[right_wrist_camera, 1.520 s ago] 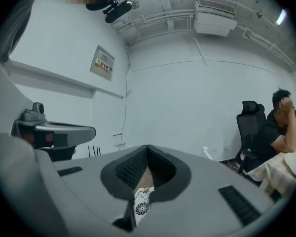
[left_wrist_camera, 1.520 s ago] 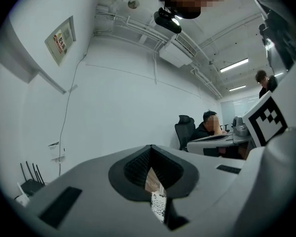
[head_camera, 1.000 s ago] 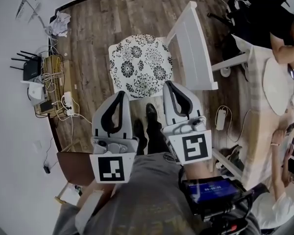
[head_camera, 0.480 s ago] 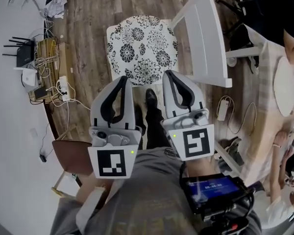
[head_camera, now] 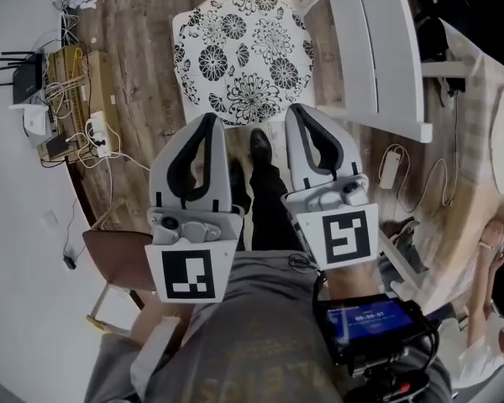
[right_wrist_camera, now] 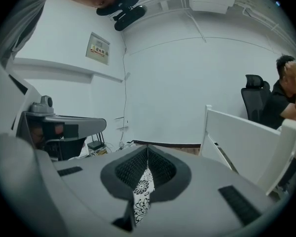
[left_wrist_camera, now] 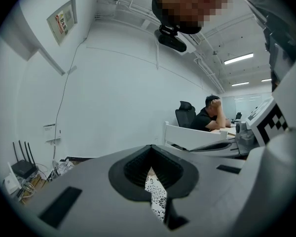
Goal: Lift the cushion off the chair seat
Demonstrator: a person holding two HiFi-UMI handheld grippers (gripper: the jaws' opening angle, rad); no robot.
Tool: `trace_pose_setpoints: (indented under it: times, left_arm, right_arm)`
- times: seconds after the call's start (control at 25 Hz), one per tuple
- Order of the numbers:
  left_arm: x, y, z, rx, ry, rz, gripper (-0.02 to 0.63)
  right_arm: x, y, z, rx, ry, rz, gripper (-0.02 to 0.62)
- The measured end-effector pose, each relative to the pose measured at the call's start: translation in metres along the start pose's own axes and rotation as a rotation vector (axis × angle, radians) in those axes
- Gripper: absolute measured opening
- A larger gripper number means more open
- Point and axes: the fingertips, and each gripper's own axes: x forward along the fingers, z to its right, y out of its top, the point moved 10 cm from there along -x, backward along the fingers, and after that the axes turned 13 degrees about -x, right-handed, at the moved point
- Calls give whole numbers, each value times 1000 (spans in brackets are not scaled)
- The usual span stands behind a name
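A black-and-white flowered cushion (head_camera: 239, 53) lies flat on the seat of a white chair (head_camera: 386, 49), whose backrest stands at the right. My left gripper (head_camera: 208, 120) and right gripper (head_camera: 296, 110) hang side by side just short of the cushion's near edge, touching nothing. Both are shut and empty, their tips meeting. In the left gripper view the cushion (left_wrist_camera: 155, 194) shows through the slit below the left gripper (left_wrist_camera: 150, 147). The right gripper view shows the cushion (right_wrist_camera: 142, 194) likewise below the right gripper (right_wrist_camera: 147, 146).
A router, power strip and tangled cables (head_camera: 59, 99) sit by the left wall. My shoes (head_camera: 259, 145) stand between the grippers. A brown stool (head_camera: 118, 259) is at lower left, a table (head_camera: 479, 183) at right. A charger (head_camera: 392, 170) lies on the floor. Beyond sits a person (left_wrist_camera: 212, 115).
Both grippers have sunk toward the chair, still shut and side by side. The cushion and chair now look larger and sit higher in the head view.
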Motion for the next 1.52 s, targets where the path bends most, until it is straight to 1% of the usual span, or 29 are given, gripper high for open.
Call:
trace_pose_setpoints:
  times: [0.36,0.56,0.88,1.08,1.28,1.52]
  left_arm:
    - [8,-56,-11,-6,-19,-9,6]
    - [7,-85,-17,-8,-21,-28,6]
    - [12,-137,-35,-11,-12,-24,6]
    - [15,-165,-51,-17,8,-18,6]
    - [17,-195,-64,-21,25,-33,6]
    - [19,-211,-81,-26,58,-49,6]
  right_arm:
    - [7,-56,-10,2,-18,-28,8]
    - [13,-90,-19,-6,-8,-55,8]
    - [31,-146,-36,-13,6,-66,8]
    - [43,-178,-47,-16,28,-84,8]
    - [56,-210,-62,-16,46,-97,8]
    - [69,-235,-75,-2,71,-131,9]
